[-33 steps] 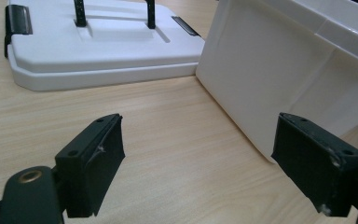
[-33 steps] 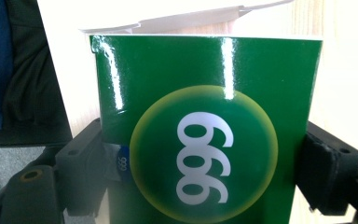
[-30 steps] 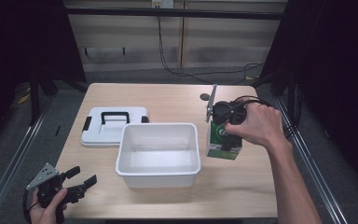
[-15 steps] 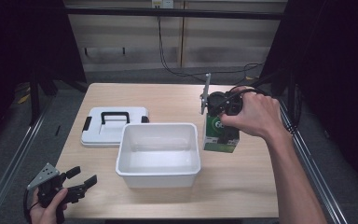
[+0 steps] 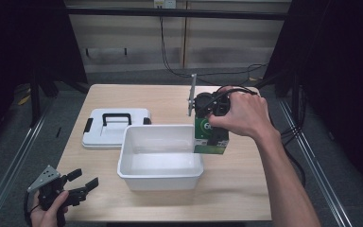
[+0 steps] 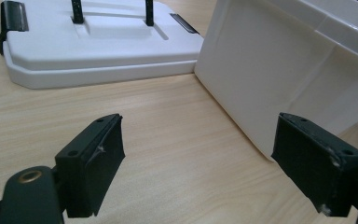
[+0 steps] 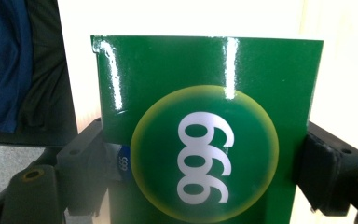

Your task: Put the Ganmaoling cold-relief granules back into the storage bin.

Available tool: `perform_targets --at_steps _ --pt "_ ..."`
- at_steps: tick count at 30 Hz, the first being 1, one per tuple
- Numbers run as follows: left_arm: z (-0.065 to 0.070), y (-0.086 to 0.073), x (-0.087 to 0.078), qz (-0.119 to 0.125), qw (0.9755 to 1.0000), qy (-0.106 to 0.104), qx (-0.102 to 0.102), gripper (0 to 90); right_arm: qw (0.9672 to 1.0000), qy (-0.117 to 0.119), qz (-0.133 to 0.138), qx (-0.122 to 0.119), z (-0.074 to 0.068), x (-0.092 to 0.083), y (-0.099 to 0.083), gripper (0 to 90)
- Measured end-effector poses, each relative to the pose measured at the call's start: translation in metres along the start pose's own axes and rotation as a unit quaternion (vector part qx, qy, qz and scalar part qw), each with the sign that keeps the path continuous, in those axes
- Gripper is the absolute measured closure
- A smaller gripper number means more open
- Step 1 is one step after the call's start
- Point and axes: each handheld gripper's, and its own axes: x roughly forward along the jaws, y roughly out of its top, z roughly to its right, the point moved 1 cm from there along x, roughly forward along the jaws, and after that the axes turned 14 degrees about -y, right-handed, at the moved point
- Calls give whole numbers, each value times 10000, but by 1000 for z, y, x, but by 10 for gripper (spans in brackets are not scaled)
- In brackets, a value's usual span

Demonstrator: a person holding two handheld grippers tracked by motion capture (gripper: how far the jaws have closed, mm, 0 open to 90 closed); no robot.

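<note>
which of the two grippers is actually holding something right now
The right gripper: its fingers clamp the green box beside the white bin. The left gripper hangs open over bare table.

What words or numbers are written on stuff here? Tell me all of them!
"999" in white on a yellow-ringed circle on the green box, seen upside down in the right gripper view.
A small blue label at the box's left edge: too small to read.
The bin and the lid bear no text that I can see.
</note>
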Motion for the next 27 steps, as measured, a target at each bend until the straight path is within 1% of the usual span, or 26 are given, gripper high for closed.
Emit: perform_targets --at_steps 4,6,7,9,11,13,14,16,19,22,25,26,27 --pt "0 0 -1 -36 10000 -14 45 161 9999 -37 57 -131 0 3 9 163" --pt "0 0 -1 -33 10000 -16 44 161 9999 -107 74 -97 0 5 12 163" --pt "0 0 -1 -32 10000 -17 37 161 9999 -66 72 -81 0 7 14 163" --pt "0 0 -1 -28 10000 -24 48 161 9999 -42 54 -137 2 10 17 163" --pt "0 0 -1 -24 10000 -26 39 161 9998 54 98 -153 2 14 20 163" --pt "0 0 -1 -24 10000 -28 30 160 9997 99 106 -188 2 16 24 163" --pt "0 0 -1 -20 10000 -26 35 161 9997 107 113 -177 2 17 25 163" --pt "0 0 -1 -24 10000 -23 40 161 9996 125 115 -243 4 18 30 163" --pt "0 0 -1 -23 10000 -20 45 161 9992 175 207 -304 3 20 38 163" --pt "0 0 -1 3 10000 -17 13 161 9990 214 160 -371 2 23 46 163" --pt "0 0 -1 -14 10000 -30 42 160 9987 241 192 -402 2 26 49 163" --pt "0 0 -1 -15 10000 -32 43 161 9988 260 147 -379 2 26 50 163" --pt "0 0 -1 -17 10000 -32 44 160 9987 253 151 -426 3 27 51 163"
